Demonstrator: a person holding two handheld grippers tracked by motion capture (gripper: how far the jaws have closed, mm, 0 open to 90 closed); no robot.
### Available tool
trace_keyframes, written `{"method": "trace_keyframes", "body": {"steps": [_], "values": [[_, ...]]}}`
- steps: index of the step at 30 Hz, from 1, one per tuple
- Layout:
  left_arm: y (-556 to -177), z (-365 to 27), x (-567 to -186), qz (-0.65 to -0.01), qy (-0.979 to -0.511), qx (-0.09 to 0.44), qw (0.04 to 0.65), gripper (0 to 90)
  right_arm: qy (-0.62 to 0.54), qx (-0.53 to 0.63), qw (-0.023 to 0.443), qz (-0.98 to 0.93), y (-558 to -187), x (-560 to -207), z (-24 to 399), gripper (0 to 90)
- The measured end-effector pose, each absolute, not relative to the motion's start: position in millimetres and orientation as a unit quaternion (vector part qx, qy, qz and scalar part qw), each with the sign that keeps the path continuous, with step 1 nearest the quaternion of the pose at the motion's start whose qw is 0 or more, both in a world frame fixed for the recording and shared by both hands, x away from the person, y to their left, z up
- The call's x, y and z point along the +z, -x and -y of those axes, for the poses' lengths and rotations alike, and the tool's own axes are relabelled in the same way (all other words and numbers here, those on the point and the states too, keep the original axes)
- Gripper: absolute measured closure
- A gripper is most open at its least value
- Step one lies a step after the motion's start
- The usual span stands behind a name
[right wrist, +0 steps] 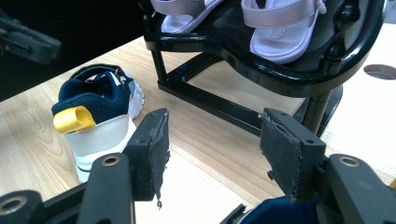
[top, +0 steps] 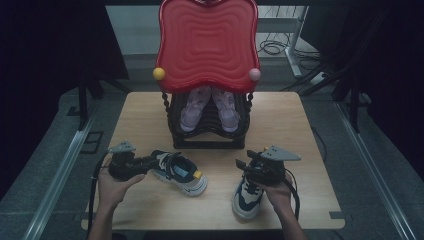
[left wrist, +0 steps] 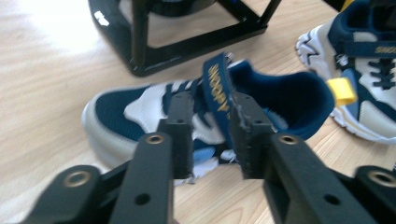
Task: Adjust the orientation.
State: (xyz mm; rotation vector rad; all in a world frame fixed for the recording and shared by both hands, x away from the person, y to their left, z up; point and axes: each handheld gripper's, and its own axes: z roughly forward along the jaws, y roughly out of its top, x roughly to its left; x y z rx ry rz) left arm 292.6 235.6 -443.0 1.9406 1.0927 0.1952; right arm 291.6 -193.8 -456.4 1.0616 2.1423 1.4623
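left claw (left wrist: 210, 133) is standing half open around the strap (left wrist: 216, 84) of 1 shoe (left wrist: 140, 105) lying on the counter (top: 145, 107). right claw (right wrist: 212, 151) is gaping wide, holding nothing, above the other shoe (top: 247, 195).

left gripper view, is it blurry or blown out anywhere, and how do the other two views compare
Left gripper view: glare whitens the table at the upper left; the navy sneaker and its strap are slightly smeared. High view: dim overall, dark surroundings, the red shelf top the brightest thing. Right gripper view: sharper, a bright patch on the wood between the jaws, black at the upper left.
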Motion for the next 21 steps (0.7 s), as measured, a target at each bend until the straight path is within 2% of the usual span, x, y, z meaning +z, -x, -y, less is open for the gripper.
{"method": "trace_keyframes", "body": {"steps": [6,9,13,16,19,21], "values": [[-294,-244,-434,-0.451,-0.763,0.100,0.452,54.4,-0.367,0.515,0.171,-0.756,-287,-456,188,45.2],[-291,-247,-436,-0.455,-0.757,0.100,0.458,51.7,-0.357,0.514,0.172,-0.761,-285,-457,181,48.7],[-291,-241,-443,-0.445,-0.769,0.080,0.452,48.6,-0.335,0.524,0.182,-0.762,-283,-459,167,62.1],[-293,-242,-445,-0.443,-0.772,0.081,0.449,48.6,-0.323,0.521,0.169,-0.772,-282,-462,153,77.1],[-293,-250,-442,-0.446,-0.762,0.082,0.463,49.2,-0.318,0.526,0.153,-0.773,-279,-463,143,87.2],[-291,-255,-438,-0.447,-0.755,0.084,0.472,49.2,-0.314,0.520,0.145,-0.781,-279,-462,135,89.7]]}}
